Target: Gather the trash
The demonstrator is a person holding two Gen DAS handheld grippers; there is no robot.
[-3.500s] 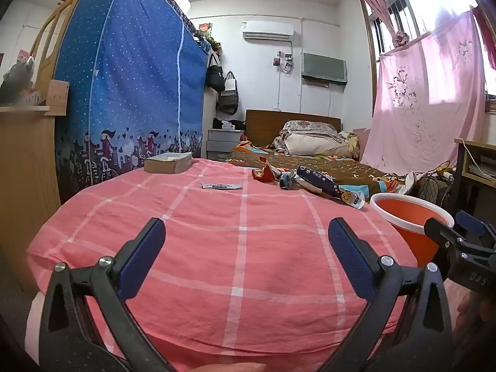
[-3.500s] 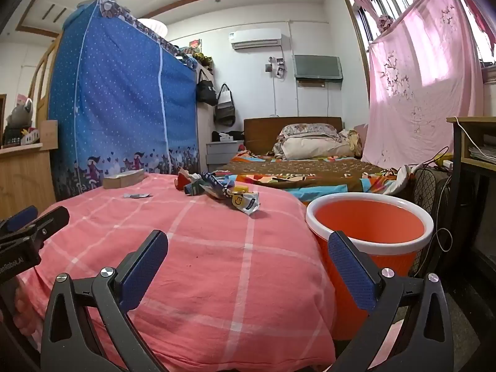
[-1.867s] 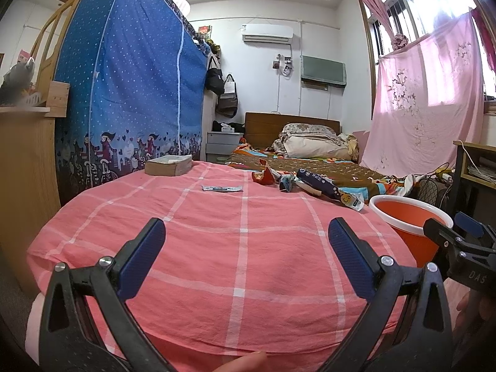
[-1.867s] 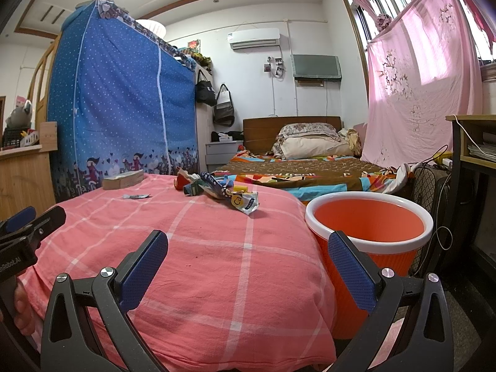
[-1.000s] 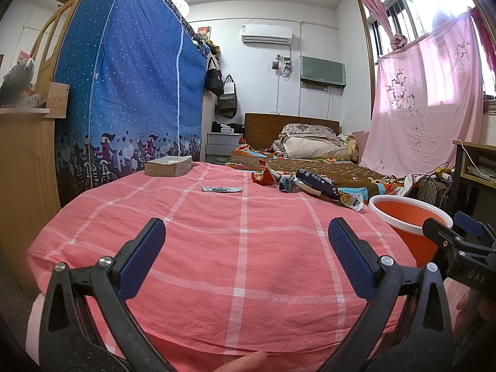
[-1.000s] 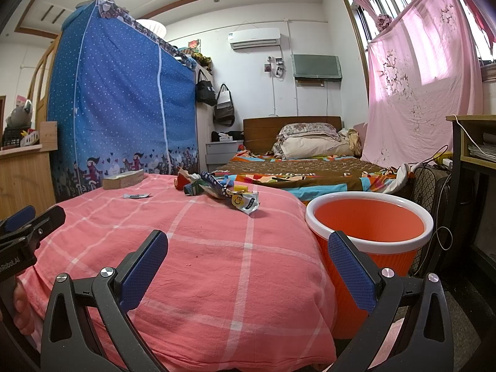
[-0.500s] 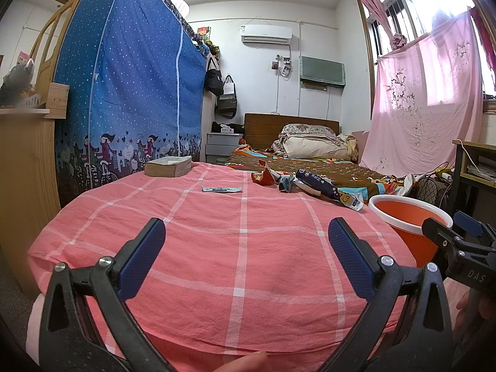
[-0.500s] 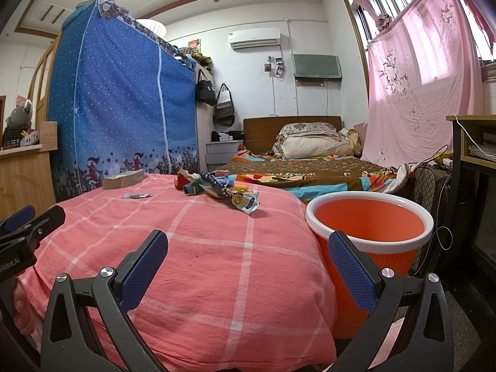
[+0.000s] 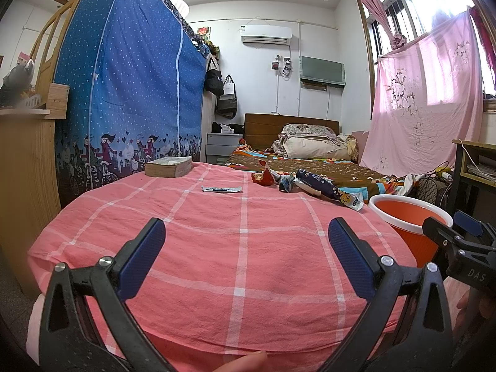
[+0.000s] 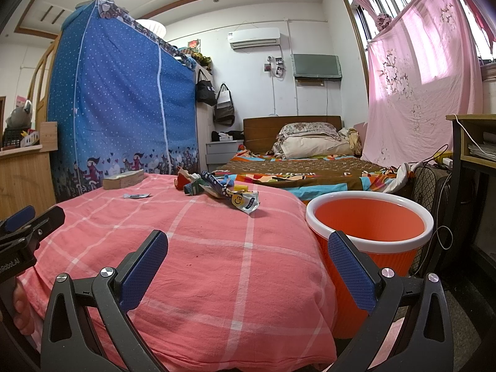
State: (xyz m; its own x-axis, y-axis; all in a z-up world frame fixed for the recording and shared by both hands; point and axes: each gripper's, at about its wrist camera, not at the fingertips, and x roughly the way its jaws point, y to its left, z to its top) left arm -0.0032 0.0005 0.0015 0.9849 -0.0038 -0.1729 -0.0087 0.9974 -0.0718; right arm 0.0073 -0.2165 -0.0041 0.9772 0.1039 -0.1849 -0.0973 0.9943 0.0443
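Note:
Crumpled snack wrappers (image 9: 313,183) (image 10: 223,190) lie in a heap at the far right of a table under a pink checked cloth (image 9: 241,248) (image 10: 198,248). A small flat silver wrapper (image 9: 221,189) (image 10: 136,196) lies alone, further left. An orange bin with a white rim (image 9: 409,217) (image 10: 369,226) stands on the floor beside the table's right edge. My left gripper (image 9: 246,257) hangs open over the near edge of the table, holding nothing. My right gripper (image 10: 248,260) is open too, over the table's near right corner, right finger in front of the bin.
A thick book (image 9: 169,166) (image 10: 124,179) lies at the table's far left. A blue dotted wardrobe (image 9: 124,93) and a wooden shelf (image 9: 28,167) stand on the left. Behind the table is a bed (image 9: 310,161); a desk and cables (image 10: 465,167) are at the right.

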